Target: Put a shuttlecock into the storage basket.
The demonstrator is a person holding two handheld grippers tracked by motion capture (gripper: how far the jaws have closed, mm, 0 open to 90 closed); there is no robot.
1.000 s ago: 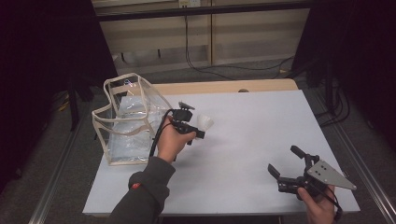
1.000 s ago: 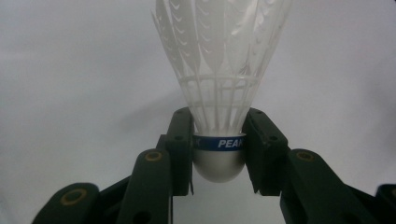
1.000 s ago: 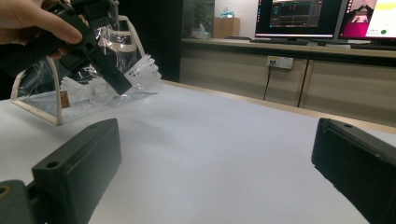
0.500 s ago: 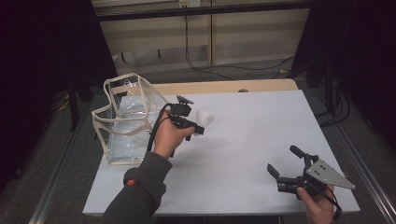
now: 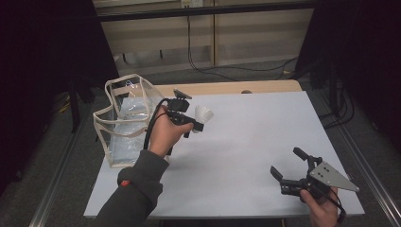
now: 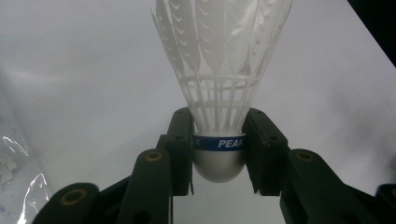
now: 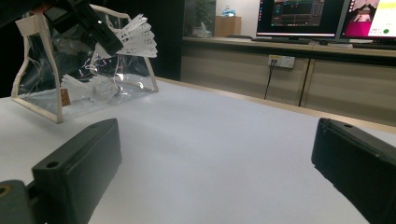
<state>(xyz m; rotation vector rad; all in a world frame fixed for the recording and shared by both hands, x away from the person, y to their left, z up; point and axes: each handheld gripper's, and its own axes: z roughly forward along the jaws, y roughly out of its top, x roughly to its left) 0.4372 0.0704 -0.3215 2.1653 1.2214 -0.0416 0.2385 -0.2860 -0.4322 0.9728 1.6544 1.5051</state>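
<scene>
Your left tongs (image 6: 218,154) clamp the shuttlecock (image 6: 219,70) by its cork near the desk's (image 5: 246,156) left-edge bag (image 5: 124,120), ready for dropping in; your right tongs (image 5: 289,165) rest apart, empty.

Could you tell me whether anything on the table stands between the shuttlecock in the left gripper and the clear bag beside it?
Nothing visible does. The left gripper holds the shuttlecock by its cork above the table, with the clear bag right beside that hand. The bag's top looks open, and another shuttlecock already lies inside.
</scene>
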